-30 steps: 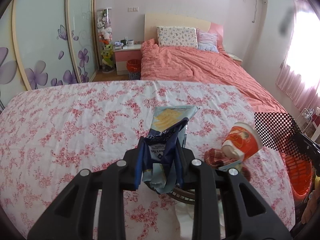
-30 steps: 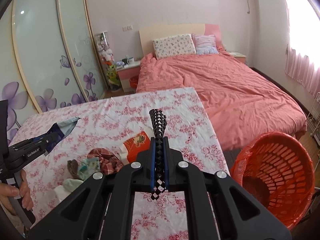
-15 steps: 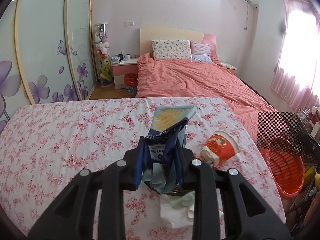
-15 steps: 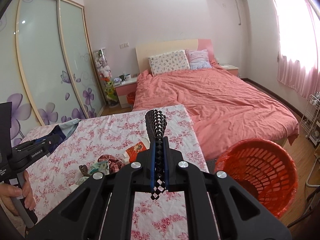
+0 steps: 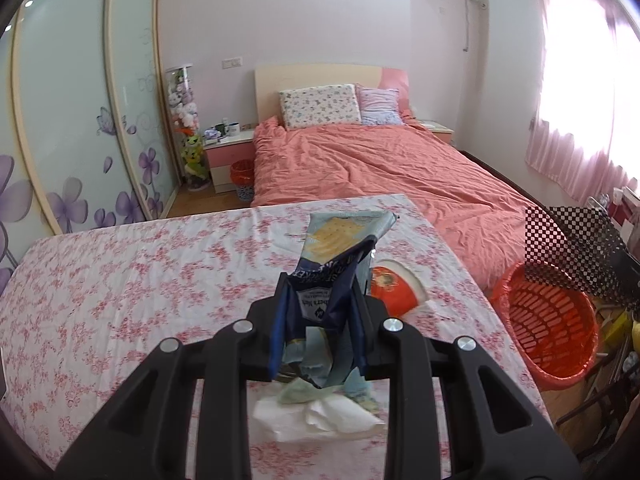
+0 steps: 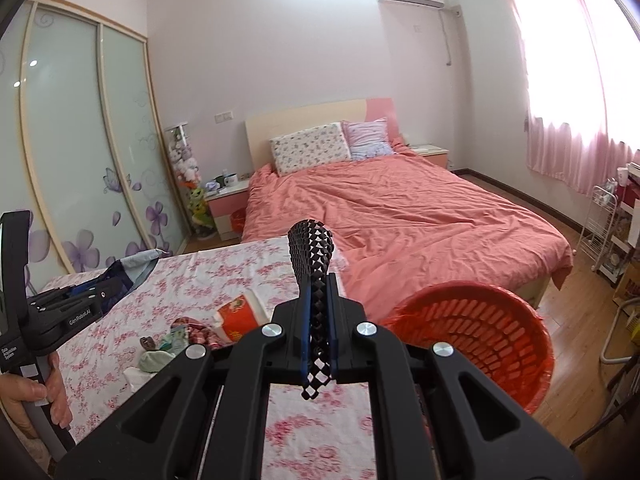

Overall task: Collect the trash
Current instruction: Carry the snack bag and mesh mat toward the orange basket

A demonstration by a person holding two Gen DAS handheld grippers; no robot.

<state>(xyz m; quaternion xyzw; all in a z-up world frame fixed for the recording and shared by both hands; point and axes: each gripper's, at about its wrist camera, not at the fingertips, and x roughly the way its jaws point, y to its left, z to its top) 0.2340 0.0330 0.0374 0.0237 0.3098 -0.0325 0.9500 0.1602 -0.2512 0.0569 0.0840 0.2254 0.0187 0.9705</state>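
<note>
Cracker wrapper is clamped upright in the left gripper, above the floral table – probably headed for the orange basket at right. Right gripper pinches a checkered strip. Cup and tissue remain – near edge.

Right gripper beside orange basket

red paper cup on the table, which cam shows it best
The right wrist view: the red paper cup lies on its side in plain sight, white rim and printed wall visible. In the left wrist view the cracker wrapper and left gripper partly hide the cup.
</note>
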